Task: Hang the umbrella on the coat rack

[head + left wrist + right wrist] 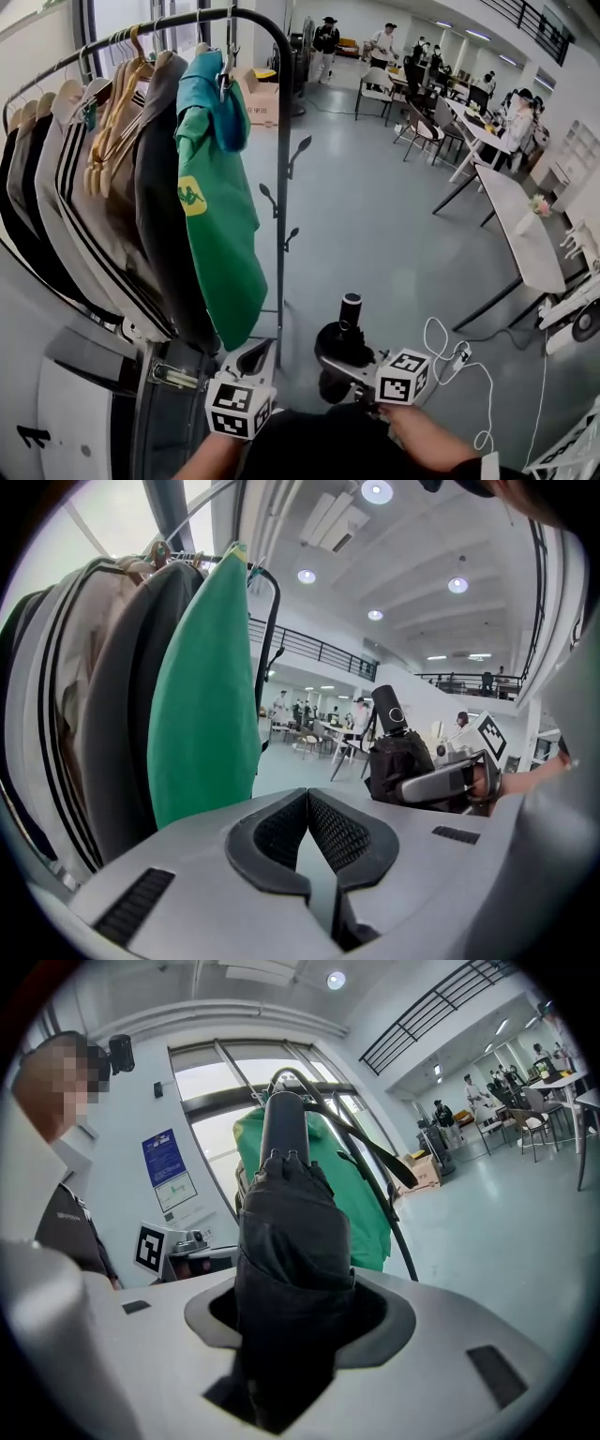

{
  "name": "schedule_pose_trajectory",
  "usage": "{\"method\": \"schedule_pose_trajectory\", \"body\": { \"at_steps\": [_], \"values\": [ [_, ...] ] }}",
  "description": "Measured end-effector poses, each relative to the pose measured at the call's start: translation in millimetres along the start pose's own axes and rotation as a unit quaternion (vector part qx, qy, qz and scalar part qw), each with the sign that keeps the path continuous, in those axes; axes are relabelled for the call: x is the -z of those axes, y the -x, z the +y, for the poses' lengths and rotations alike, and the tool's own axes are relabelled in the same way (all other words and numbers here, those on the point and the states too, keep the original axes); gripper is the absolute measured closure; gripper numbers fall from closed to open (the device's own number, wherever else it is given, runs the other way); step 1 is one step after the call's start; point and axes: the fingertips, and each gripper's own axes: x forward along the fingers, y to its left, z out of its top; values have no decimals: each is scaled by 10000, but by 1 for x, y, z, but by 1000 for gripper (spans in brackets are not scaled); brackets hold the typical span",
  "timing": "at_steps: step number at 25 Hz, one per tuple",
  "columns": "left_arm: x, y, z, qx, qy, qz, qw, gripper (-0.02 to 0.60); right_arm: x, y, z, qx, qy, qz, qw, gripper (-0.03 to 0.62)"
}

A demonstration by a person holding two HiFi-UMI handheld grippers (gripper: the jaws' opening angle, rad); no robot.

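**Folded umbrella [343,345] carried short of coat rack [283,187].**
Head view: clamped in right gripper [361,367], clear of hooks [300,148]. Left gripper view: left gripper [307,841] jaws together, empty. Right gripper view: handle [284,1124] foremost; risked snagging green shirt [370,1213], missing hook.

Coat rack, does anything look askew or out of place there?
Nothing damaged. The green shirt hangs bunched at the coat rack's end, and the umbrella is not yet hung, clamped in the right tongs.
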Motion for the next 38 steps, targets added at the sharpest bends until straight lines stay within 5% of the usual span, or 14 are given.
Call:
{"method": "schedule_pose_trajectory", "body": {
  "at_steps": [10, 21, 38],
  "values": [
    [-5, -24, 10, -24, -58, 76, 10000, 566, -18, -24, -15, -212, 40, 57, 9998, 376],
    [-25, -47, 23, -652, 28, 7, 9979, 566, -59, -45, -46, -756, 292, 238, 9964, 376],
    [-18, -62, 36, -1358, 422, 193, 9896, 566, -171, -99, -90, -1062, 1110, 141, 9880, 376]
  ]
}}
